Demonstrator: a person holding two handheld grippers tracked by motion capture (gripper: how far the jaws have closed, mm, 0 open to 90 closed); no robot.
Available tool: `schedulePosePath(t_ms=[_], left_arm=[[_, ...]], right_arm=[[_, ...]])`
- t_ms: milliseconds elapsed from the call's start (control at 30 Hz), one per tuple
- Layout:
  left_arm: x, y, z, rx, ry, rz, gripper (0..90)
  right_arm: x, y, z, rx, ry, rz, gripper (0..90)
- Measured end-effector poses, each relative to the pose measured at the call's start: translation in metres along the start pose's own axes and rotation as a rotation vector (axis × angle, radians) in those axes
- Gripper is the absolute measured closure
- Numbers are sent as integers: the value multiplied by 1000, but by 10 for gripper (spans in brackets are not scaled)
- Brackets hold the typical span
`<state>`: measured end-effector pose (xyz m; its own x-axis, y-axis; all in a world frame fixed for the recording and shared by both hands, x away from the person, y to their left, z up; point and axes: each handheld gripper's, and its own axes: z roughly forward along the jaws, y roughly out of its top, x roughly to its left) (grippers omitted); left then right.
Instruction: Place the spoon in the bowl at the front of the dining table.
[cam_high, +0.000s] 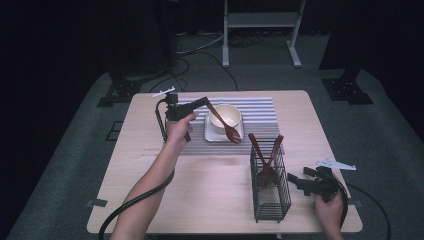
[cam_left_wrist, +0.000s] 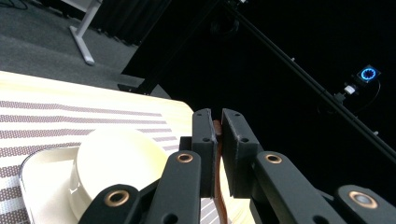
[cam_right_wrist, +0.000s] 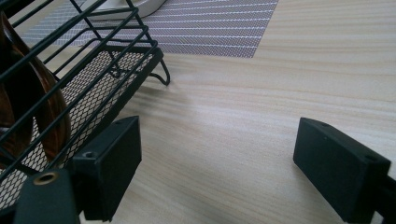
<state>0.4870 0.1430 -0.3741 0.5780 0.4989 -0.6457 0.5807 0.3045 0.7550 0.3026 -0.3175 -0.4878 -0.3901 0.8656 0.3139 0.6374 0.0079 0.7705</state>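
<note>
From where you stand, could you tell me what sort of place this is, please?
Probably a lab or recording studio staged as a dining spot: black curtains, floor cables, and a light wooden table with a striped placemat and bowl.

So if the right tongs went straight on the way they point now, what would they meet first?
Probably the wire basket: the right tongs, jaws open, point left at its side just above the table. Depth is unclear, though.

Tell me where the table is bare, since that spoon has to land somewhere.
Bare wood lies in front of the placemat, between the left forearm and the basket, and along the table's left edge. It is crowded around the bowl on its plate, where the left gripper holds the spoon.
</note>
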Motion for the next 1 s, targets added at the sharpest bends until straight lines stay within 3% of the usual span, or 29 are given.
schedulePosePath(t_ms=[433, 1000], left_arm=[[7, 4, 8, 4, 29, -3, 841], [17, 15, 13, -43, 62, -34, 842]], right_arm=[[0, 0, 0, -2, 2, 3, 140], [0, 0, 0, -6, 3, 2, 141]])
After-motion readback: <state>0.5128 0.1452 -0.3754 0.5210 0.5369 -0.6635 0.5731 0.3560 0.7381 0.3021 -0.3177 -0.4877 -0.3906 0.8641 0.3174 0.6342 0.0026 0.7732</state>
